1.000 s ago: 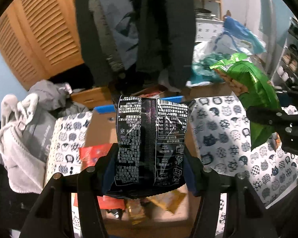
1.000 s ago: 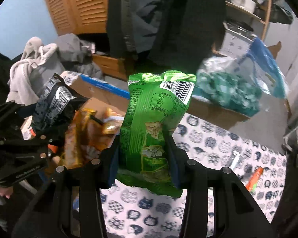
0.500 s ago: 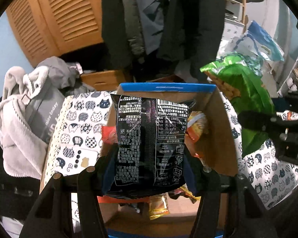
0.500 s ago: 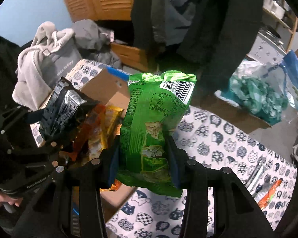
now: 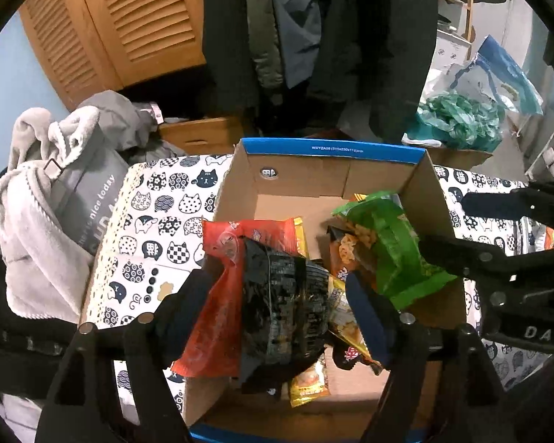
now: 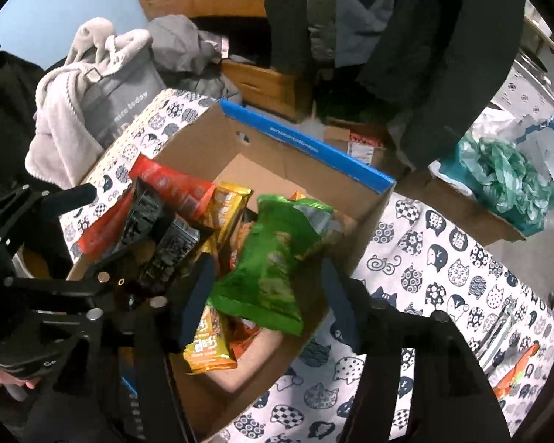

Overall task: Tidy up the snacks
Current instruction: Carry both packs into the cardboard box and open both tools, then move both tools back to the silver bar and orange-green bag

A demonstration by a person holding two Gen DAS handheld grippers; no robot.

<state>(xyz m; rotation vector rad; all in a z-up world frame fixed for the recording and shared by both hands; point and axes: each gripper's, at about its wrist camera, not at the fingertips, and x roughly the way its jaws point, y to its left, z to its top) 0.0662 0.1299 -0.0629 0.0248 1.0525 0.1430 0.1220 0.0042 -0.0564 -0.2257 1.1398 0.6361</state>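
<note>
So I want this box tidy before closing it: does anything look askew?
Yes. The packets in the cardboard box lie in a jumble. The green bag slants across the others, and the red packet pokes over the left wall beside the black packet.

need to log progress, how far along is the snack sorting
Done: several packets, red, yellow and orange, already lie in the cardboard box. In hand: the open left gripper and right gripper flank the black snack bag and green snack bag, both lying in the box. Left: an orange packet lies on the cat-print tablecloth.
</note>
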